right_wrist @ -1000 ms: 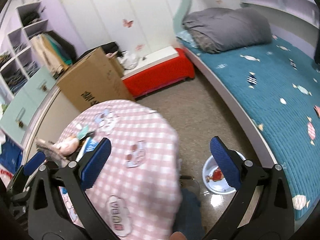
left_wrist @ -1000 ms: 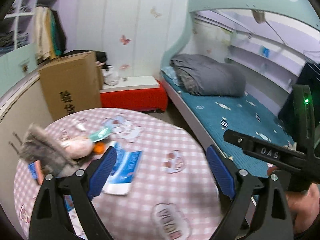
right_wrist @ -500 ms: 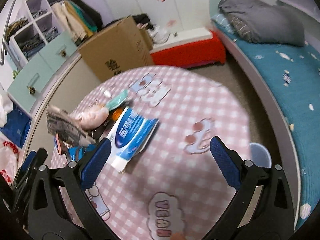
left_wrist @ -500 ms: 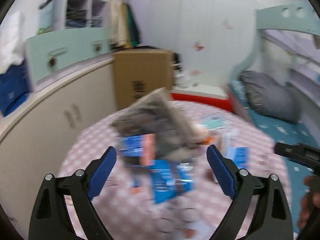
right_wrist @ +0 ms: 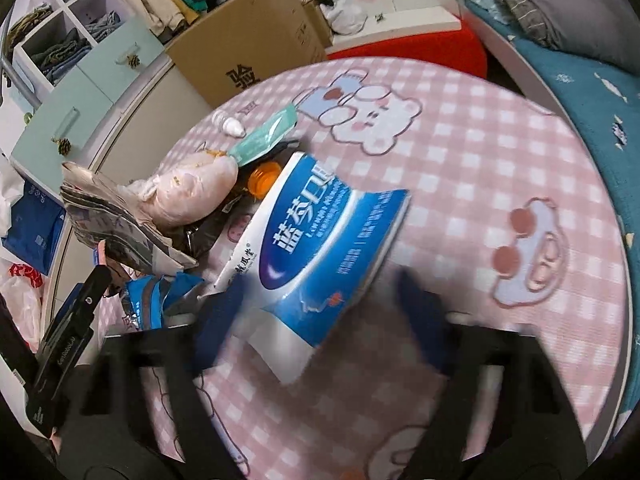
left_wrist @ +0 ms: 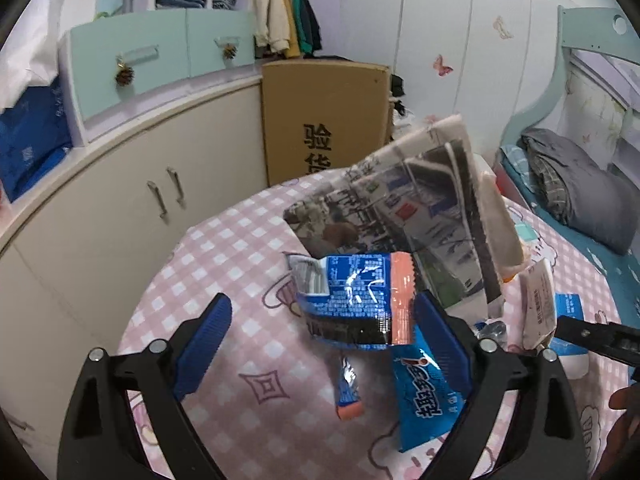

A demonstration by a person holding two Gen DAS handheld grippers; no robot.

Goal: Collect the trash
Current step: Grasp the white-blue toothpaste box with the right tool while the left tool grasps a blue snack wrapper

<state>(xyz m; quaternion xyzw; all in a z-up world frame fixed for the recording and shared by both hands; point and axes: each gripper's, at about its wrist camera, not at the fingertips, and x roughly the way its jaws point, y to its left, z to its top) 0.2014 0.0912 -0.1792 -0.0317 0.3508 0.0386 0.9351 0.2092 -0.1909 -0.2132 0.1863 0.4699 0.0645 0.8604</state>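
Trash lies in a heap on the round table with the pink checked cloth point(right_wrist: 500, 128). The big blue and white toothpaste tube point(right_wrist: 320, 248) lies flat near the middle of the heap. The right gripper point(right_wrist: 320, 312) with blue pads is low over the wide end of the tube. Its jaws have just been closing, and they look blurry. The tube's end sits between them, but I cannot tell if the pads press on it.

The left gripper point(left_wrist: 320, 344) with blue pads is wide open and holds nothing. Its jaws have just been closing a little. A shiny blue snack wrapper with an orange edge point(left_wrist: 356, 300) sits between the jaws, close to the right pad. A second blue wrapper with white letters point(left_wrist: 424, 400) lies on the cloth just below it. A small blue and orange sachet point(left_wrist: 348, 392) lies beside that one.

Behind the wrappers, a folded newspaper point(left_wrist: 408, 208) leans up at a tilt. A pale pink crumpled bag point(right_wrist: 192, 192) rests against the paper. An orange bottle cap point(right_wrist: 266, 174) and a thin green packet point(right_wrist: 268, 136) lie near the tube's far end.

A brown cardboard box point(left_wrist: 324, 120) stands past the table.
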